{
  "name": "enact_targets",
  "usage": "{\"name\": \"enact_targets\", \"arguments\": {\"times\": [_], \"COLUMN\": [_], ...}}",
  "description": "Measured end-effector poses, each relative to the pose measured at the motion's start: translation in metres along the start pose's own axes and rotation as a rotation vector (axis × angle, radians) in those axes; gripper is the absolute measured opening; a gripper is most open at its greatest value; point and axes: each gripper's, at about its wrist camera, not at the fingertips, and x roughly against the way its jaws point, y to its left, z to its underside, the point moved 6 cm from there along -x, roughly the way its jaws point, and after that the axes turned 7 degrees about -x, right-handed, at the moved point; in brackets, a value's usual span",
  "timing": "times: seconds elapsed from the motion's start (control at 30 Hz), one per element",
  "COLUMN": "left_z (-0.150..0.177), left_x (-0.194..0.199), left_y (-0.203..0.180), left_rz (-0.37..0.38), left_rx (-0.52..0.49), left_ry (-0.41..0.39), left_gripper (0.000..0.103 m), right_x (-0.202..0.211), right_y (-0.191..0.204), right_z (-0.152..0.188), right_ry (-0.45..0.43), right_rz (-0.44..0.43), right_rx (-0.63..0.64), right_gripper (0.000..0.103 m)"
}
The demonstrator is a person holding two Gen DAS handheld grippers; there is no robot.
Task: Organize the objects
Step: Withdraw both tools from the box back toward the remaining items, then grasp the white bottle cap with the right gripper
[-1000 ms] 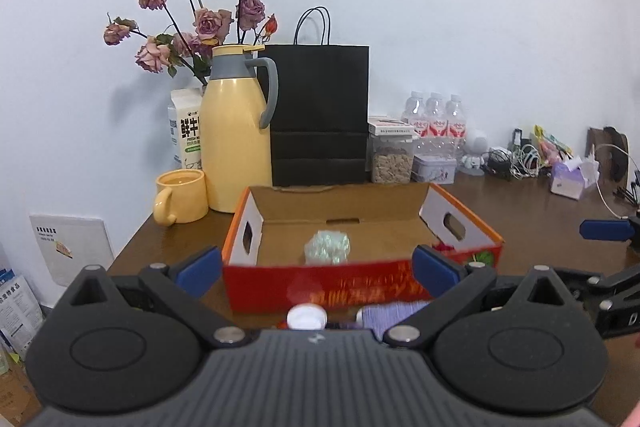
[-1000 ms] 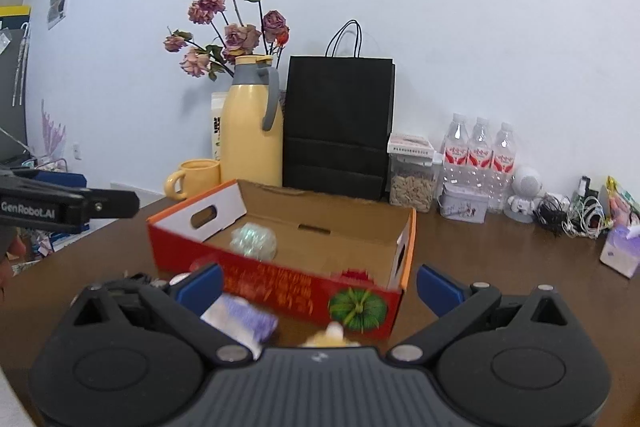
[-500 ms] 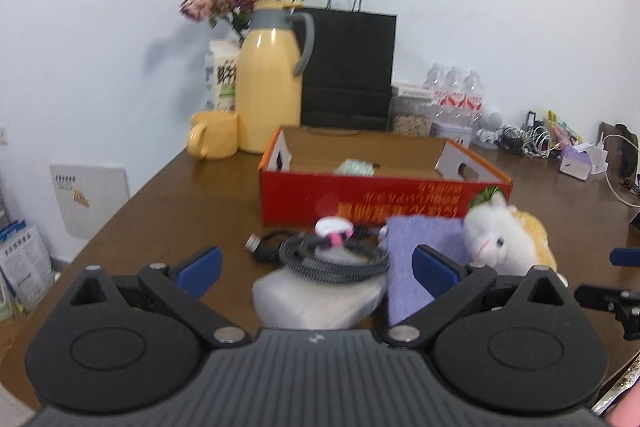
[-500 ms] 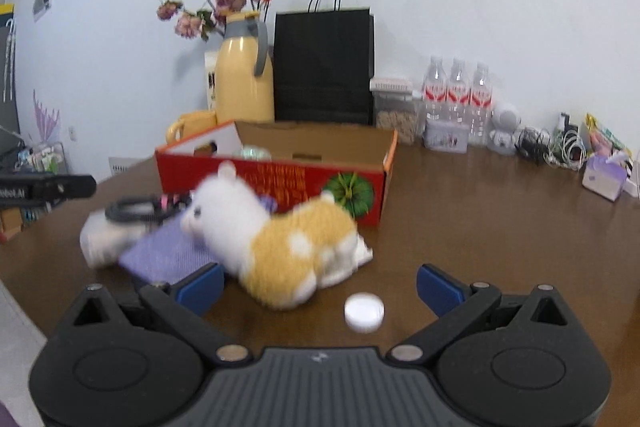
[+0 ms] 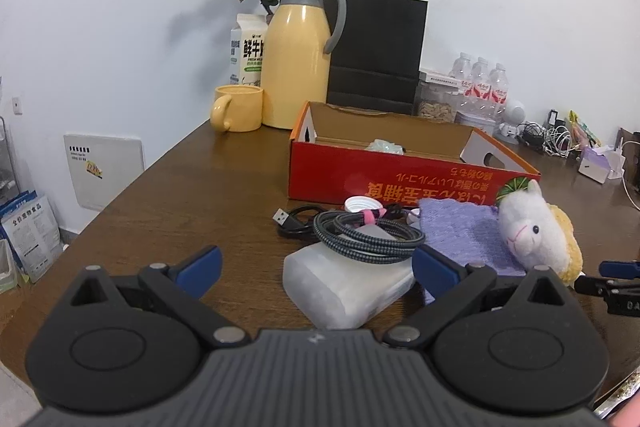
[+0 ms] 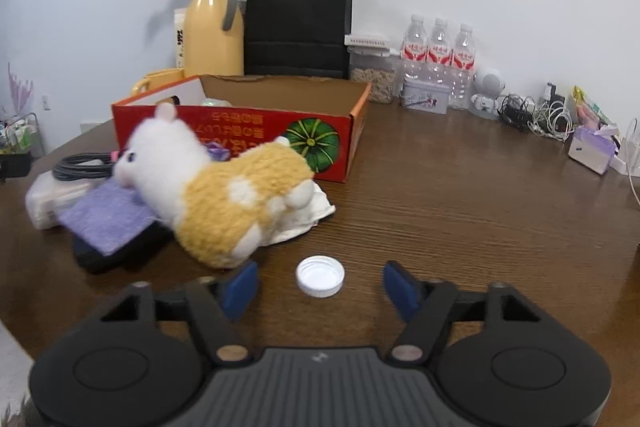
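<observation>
A red cardboard box (image 5: 400,175) (image 6: 248,135) stands open on the brown table, with a pale green item (image 5: 386,146) inside. In front of it lie a plush alpaca (image 5: 532,231) (image 6: 216,183), a purple cloth (image 5: 460,231) (image 6: 106,211), a coiled braided cable (image 5: 368,235) on a white translucent case (image 5: 344,283), and a black USB cable (image 5: 290,221). A white bottle cap (image 6: 320,275) lies between my right gripper's fingertips. My right gripper (image 6: 320,287) is open. My left gripper (image 5: 316,267) is open, just short of the white case.
At the back stand a yellow thermos (image 5: 298,55) with dried roses, a yellow mug (image 5: 238,108), a milk carton (image 5: 247,51), a black paper bag (image 5: 376,51), water bottles (image 6: 438,55) and a tangle of cables (image 6: 536,115). A second white cap (image 5: 362,205) lies by the box.
Both grippers have pulled back from the box toward the table's near edge. The items in front of the box have come into view. The right gripper has come down around the white cap.
</observation>
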Motion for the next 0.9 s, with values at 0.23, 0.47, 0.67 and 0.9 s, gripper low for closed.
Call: {"name": "enact_targets", "arguments": {"times": [0.23, 0.47, 0.67, 0.9], "left_z": [0.002, 0.003, 0.002, -0.010], "left_x": [-0.005, -0.010, -0.013, -0.024], "left_y": [0.006, 0.007, 0.005, 0.000], "left_rz": [-0.016, -0.015, 0.003, 0.021], "left_rx": [0.015, 0.015, 0.014, -0.003], "left_ry": [0.012, 0.022, 0.037, 0.069], "left_gripper": [0.103, 0.103, 0.103, 0.103], "right_x": [-0.021, -0.023, -0.022, -0.012], "right_y": [-0.004, -0.006, -0.006, -0.007], "right_z": [0.001, 0.002, 0.002, -0.006], "right_ry": [0.031, 0.015, 0.007, -0.040], "right_rz": [-0.013, -0.038, -0.057, -0.060], "right_rx": [-0.025, -0.044, -0.059, -0.066], "right_gripper": [0.040, 0.027, 0.027, 0.027]}}
